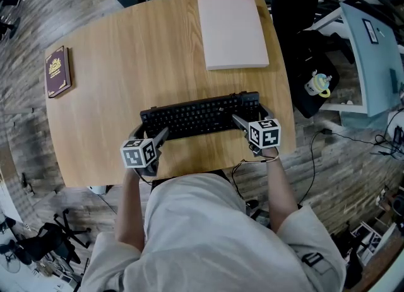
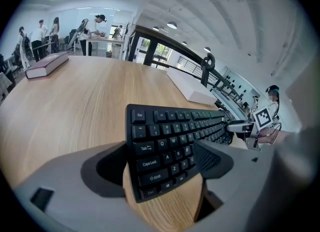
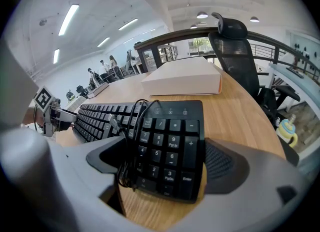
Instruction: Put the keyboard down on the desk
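A black keyboard (image 1: pixel 199 117) stretches across the near part of the wooden desk (image 1: pixel 126 51), low over or on its top; I cannot tell which. My left gripper (image 1: pixel 158 138) is shut on the keyboard's left end (image 2: pixel 165 151), jaws either side of the Tab and Caps Lock keys. My right gripper (image 1: pixel 243 122) is shut on the number-pad end (image 3: pixel 172 146). The keyboard's black cable (image 3: pixel 125 141) lies bundled over the keys beside the number pad. Each gripper shows small at the far end in the other's view: right gripper (image 2: pixel 250 126), left gripper (image 3: pixel 52 116).
A flat pale box (image 1: pixel 232 31) lies at the desk's far right. A dark red book (image 1: pixel 57 71) sits near the left edge. A black office chair (image 1: pixel 303 7) stands off the desk's right side. The desk's near edge runs just behind the grippers.
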`<state>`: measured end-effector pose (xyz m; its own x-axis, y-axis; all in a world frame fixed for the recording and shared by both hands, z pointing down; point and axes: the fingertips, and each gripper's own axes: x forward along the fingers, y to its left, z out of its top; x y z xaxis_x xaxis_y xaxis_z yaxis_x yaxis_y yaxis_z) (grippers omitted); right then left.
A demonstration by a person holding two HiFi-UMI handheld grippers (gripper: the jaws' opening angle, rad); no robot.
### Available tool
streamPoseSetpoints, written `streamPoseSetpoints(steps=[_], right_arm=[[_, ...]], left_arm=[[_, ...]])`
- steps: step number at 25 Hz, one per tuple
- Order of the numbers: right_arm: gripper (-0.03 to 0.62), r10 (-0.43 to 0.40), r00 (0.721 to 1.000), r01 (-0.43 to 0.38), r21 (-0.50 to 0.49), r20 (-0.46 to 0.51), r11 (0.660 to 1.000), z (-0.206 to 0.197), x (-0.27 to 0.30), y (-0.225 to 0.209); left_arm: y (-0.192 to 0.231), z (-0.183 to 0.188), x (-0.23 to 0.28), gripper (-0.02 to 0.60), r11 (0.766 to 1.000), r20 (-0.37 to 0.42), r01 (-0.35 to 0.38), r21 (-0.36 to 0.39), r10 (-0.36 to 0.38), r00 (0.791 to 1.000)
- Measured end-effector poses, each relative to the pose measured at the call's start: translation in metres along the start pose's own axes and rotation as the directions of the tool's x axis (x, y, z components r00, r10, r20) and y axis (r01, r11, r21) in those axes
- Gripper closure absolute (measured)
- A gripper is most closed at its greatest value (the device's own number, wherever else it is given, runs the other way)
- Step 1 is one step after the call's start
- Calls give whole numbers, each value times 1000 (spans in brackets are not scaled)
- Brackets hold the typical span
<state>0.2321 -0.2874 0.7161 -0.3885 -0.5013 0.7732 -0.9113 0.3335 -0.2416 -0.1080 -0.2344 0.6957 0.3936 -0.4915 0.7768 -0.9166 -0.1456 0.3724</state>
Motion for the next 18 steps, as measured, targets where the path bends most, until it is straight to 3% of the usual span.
streamPoseSetpoints(steps=[18], right_arm=[[108, -5, 999, 4, -5, -38, 1000, -1, 10, 2]], left_arm=[[11, -6, 8, 160, 998, -13, -22, -56, 21, 1000]])
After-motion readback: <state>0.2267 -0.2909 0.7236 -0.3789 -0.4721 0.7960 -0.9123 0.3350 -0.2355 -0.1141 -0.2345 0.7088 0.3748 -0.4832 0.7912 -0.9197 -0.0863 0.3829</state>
